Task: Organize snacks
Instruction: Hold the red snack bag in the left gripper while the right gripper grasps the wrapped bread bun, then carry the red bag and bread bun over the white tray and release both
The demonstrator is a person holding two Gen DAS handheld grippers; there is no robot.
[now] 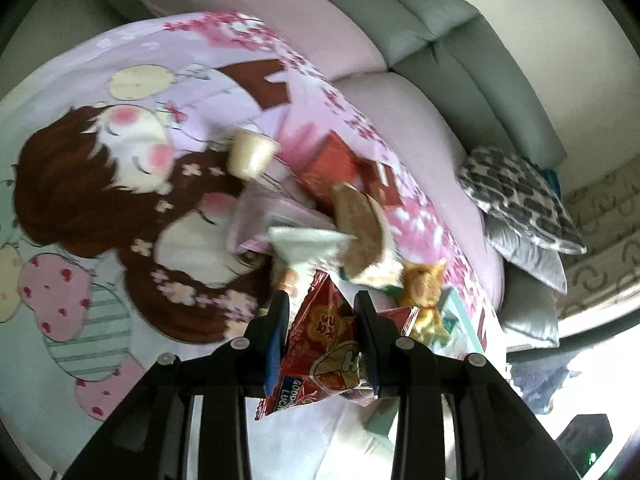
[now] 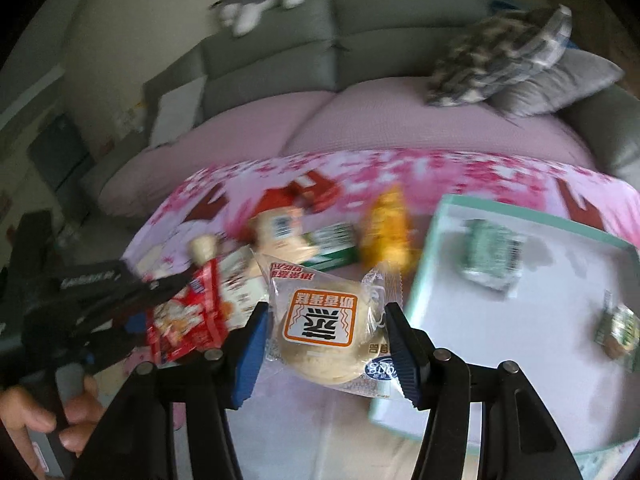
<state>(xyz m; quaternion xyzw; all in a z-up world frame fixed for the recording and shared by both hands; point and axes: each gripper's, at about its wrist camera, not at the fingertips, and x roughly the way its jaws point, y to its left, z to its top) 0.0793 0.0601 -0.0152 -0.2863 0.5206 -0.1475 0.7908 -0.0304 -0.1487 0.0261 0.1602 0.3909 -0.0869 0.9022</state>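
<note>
Two packets held at once: red snack bag [image 1: 320,344] clenched in left tool [image 1: 323,312], wrapped cake [image 2: 324,328] gripped by right tool [image 2: 326,316]. Carried beside teal-rimmed box [image 2: 532,220], two packets already inside, presumably for sorting.

Right tongs [image 2: 326,344] closed on a clear-wrapped steamed cake [image 2: 326,330], left tongs [image 2: 160,296] at left pinching a red snack packet [image 2: 188,316], white teal-rimmed tray [image 2: 520,320] at right holding green packets [image 2: 490,256], pink floral blanket [image 2: 400,168] beneath.

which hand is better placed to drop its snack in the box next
Right. The right gripper holds the clear-wrapped round cake right beside the teal-rimmed white box. The left gripper with its red foil snack bag sits farther from it.
</note>
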